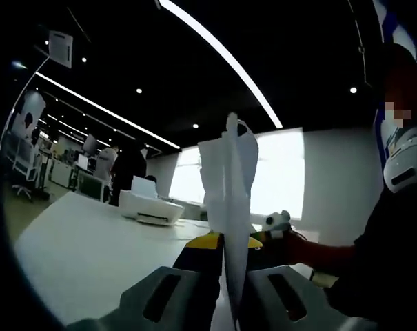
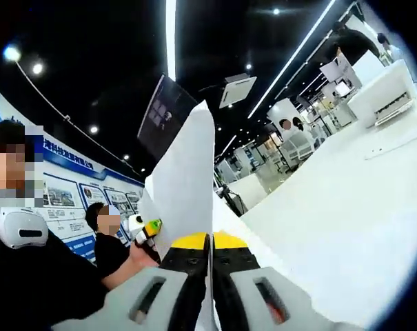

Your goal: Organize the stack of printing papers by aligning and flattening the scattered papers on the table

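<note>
A stack of white printing papers (image 1: pixel 229 179) stands on edge above the white table (image 1: pixel 84 255), held between the yellow-tipped jaws of my left gripper (image 1: pixel 226 247), which is shut on its lower edge. Just behind the sheets on the right is my right gripper (image 1: pixel 277 221), held by a person's hand. In the right gripper view the papers (image 2: pixel 184 186) rise as a tall white sheet, and my right gripper (image 2: pixel 210 243) is shut on their bottom edge. My left gripper (image 2: pixel 146 231) sits at the sheet's left side, in a hand.
A white printer (image 1: pixel 149 207) stands on the table behind the papers and appears far off as the printer (image 2: pixel 384 93) in the right gripper view. A person in dark clothes (image 1: pixel 387 262) is close by. Desks, chairs and other people stand beyond the table (image 2: pixel 332 207).
</note>
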`<state>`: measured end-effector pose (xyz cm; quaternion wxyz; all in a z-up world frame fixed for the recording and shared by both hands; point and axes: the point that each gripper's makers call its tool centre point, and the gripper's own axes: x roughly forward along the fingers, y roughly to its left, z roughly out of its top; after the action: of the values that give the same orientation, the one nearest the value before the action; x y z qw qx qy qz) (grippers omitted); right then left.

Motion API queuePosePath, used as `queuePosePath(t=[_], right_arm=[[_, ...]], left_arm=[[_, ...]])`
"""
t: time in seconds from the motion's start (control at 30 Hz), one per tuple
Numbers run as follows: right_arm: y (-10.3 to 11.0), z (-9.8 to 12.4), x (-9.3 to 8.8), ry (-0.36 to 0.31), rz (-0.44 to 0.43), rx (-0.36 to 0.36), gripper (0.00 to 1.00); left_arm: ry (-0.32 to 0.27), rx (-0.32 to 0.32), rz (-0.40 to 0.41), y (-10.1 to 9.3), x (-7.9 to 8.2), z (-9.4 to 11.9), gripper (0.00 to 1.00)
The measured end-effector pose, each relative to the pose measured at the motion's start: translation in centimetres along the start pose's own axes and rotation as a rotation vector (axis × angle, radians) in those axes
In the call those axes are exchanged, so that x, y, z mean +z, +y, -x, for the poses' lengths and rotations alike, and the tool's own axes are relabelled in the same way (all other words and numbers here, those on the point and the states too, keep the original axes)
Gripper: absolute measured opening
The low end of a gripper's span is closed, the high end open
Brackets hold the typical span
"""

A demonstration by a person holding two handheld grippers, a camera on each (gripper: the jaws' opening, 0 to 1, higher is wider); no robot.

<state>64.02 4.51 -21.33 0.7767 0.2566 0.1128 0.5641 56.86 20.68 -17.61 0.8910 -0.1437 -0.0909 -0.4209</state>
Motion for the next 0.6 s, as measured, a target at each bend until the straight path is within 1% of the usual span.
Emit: queuePosePath(t=[0.27, 0.37, 0.5, 0.6], right_arm=[[0.0, -0.9, -1.5, 0.003, 0.015, -0.034, 0.00], [-0.1, -1.0, -2.0, 0.010, 0.020, -0.048, 0.00], [-0.4, -1.1, -2.1, 0.011, 0.031, -0.067, 0.00], [-1.0, -1.0, -2.0, 0.013, 0.036, -0.077, 0.00]], left_arm=[[-0.002, -0.013, 0.017, -0.2, -0.5, 0.0, 0.08], [-0.001, -0.031, 0.027, -0.4, -0.6, 0.0, 0.08], [-0.004, -0.039, 0.032, -0.6, -0.6, 0.0, 0.11], [-0.003, -0.053, 0.039, -0.8, -0.7, -0.1, 0.12]])
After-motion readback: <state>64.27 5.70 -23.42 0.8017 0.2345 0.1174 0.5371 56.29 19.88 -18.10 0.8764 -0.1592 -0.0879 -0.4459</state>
